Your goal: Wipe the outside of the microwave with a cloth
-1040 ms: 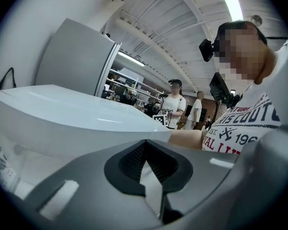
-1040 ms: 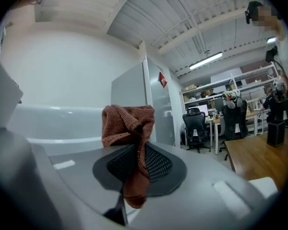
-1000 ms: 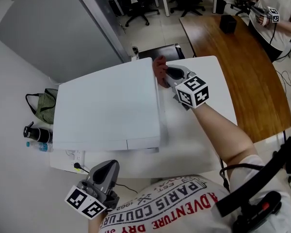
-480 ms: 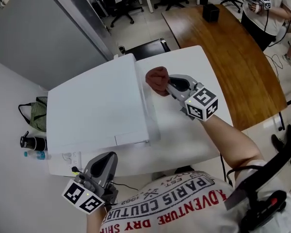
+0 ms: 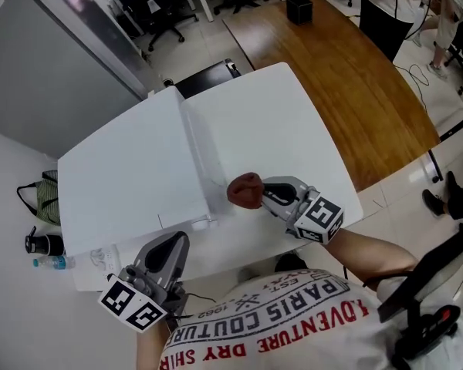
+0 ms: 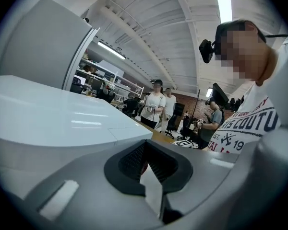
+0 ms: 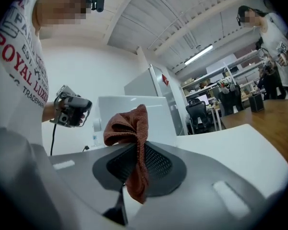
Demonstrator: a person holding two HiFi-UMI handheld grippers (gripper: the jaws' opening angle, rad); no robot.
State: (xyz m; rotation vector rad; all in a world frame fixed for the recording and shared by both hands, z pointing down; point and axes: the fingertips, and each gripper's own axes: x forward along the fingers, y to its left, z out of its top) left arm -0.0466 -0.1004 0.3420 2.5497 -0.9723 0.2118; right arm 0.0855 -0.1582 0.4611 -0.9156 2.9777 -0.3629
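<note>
The white microwave (image 5: 123,176) stands on a white table (image 5: 285,129), seen from above. My right gripper (image 5: 264,194) is shut on a rust-red cloth (image 5: 245,190), which bunches up just off the microwave's near right corner. In the right gripper view the cloth (image 7: 132,143) hangs pinched between the jaws, with the microwave (image 7: 134,111) behind it. My left gripper (image 5: 168,254) hovers at the table's near edge, below the microwave's front. Its jaws are together with nothing between them, and the microwave's top (image 6: 48,109) fills the left of its view.
A wooden table (image 5: 332,60) adjoins the white one at the right. A bag (image 5: 38,195), a dark flask (image 5: 42,245) and a bottle (image 5: 54,262) lie on the floor at the left. A grey cabinet (image 5: 54,60) stands behind the microwave. People stand at the far right.
My right gripper has drawn the cloth along the microwave's right side from its far corner to its near corner. The left gripper has stayed roughly where it was.
</note>
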